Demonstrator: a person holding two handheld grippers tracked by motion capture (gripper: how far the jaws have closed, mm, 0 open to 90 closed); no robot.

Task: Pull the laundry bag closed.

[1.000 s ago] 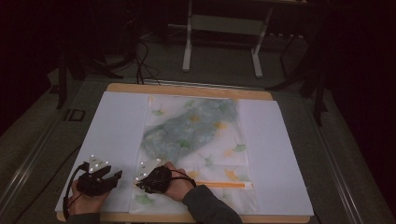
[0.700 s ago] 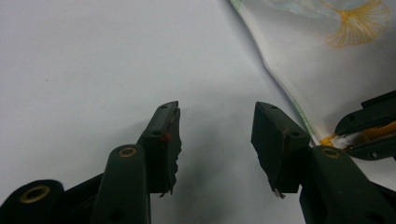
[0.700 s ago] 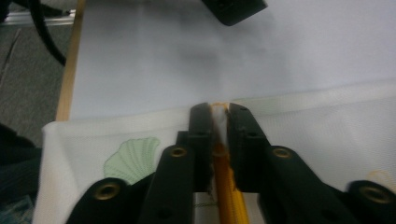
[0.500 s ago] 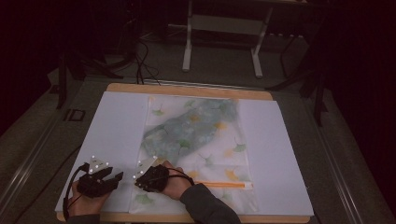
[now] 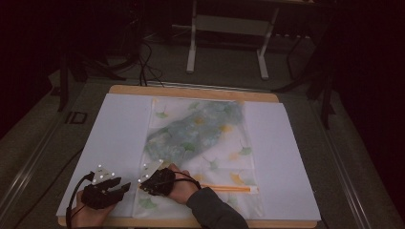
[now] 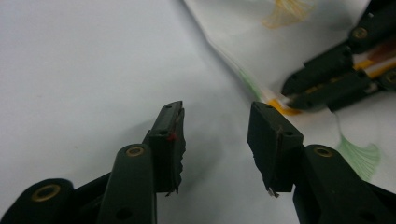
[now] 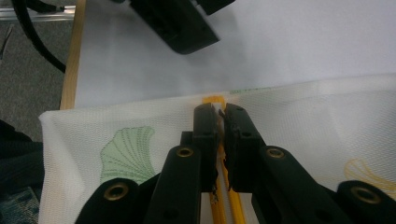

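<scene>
Mesh bag (image 5: 200, 152), white and printed with green and yellow ginkgo leaves, lies flat down the middle of the desk (image 5: 191, 91), on a white sheet (image 5: 119, 138) that covers most of the wooden top. A bluish-green cloth (image 5: 191, 133) shows through the mesh in the bag's far half. An orange zipper (image 5: 229, 189) runs across the bag near its 6 o'clock end, from about the middle out toward 3 o'clock.

The right gripper (image 7: 220, 122) sits on the zipper's 9 o'clock end, its fingers (image 7: 205, 135) pressed together on the orange strip, with mesh to either side of them. In the high view this gripper (image 5: 143, 183) lies at the bag's 7 o'clock corner, the person's hand and dark sleeve (image 5: 215, 210) coming in from 6 o'clock and covering part of the bag's near edge.

The left gripper (image 6: 217, 135) rests over bare white sheet just beside the bag's 9 o'clock edge, close to the other gripper but not touching it. Its fingers (image 6: 170, 140) stand apart with nothing between them and have just been closing a little. In the high view it (image 5: 125, 187) lies at 8 o'clock of the bag, a black cable (image 5: 71, 210) trailing toward the desk's near edge.

Beyond the desk at 12 o'clock stands a pale metal frame (image 5: 229, 28) on a dark floor.
</scene>
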